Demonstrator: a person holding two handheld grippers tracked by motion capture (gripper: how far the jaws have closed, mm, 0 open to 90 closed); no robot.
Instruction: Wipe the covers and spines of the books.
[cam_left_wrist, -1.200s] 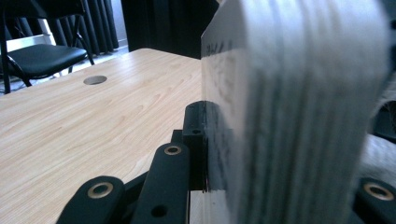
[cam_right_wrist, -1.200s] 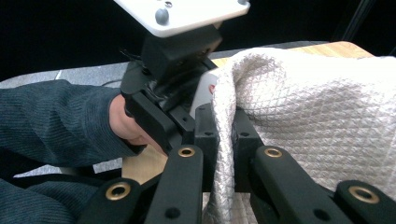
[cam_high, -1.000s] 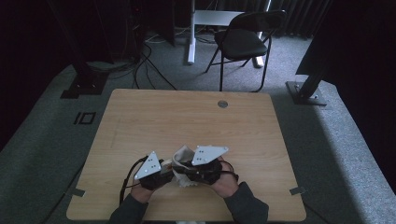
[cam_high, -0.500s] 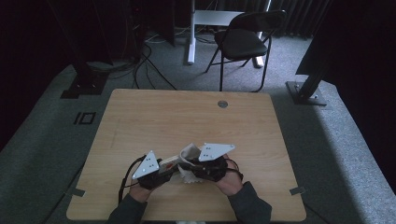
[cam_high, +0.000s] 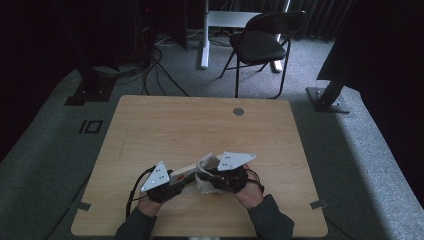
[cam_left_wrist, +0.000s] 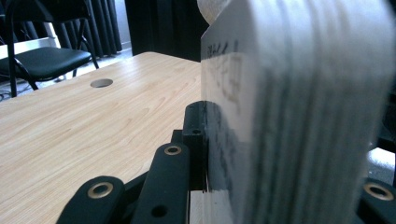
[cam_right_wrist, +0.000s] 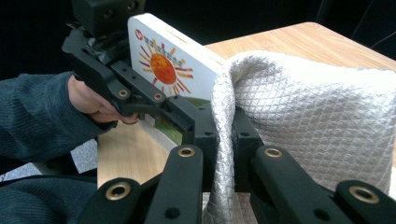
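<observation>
Low over the near part of the wooden table (cam_high: 200, 125), my left gripper (cam_high: 174, 181) is shut on a thick white board (cam_high: 186, 172). The board's face carries a sun picture (cam_right_wrist: 163, 67), and its blurred edge (cam_left_wrist: 289, 116) stands upright between the left jaws. My right gripper (cam_high: 212, 179) is shut on a white quilted cloth (cam_high: 205, 165). The cloth (cam_right_wrist: 317, 116) hangs folded between the right jaws and lies against the end of the board (cam_right_wrist: 187, 60). In the right gripper view the left gripper (cam_right_wrist: 154, 102) clamps the board's lower edge, with a hand (cam_right_wrist: 93, 102) behind it.
A round cable hole (cam_high: 238, 111) sits near the table's far edge. A black folding chair (cam_high: 260, 45) and a white desk leg stand beyond the table. Cables lie on the floor at the far left, and black stand bases flank the table.
The right gripper has shifted slightly to the right with the cloth. The left gripper and the board have stayed in place.
</observation>
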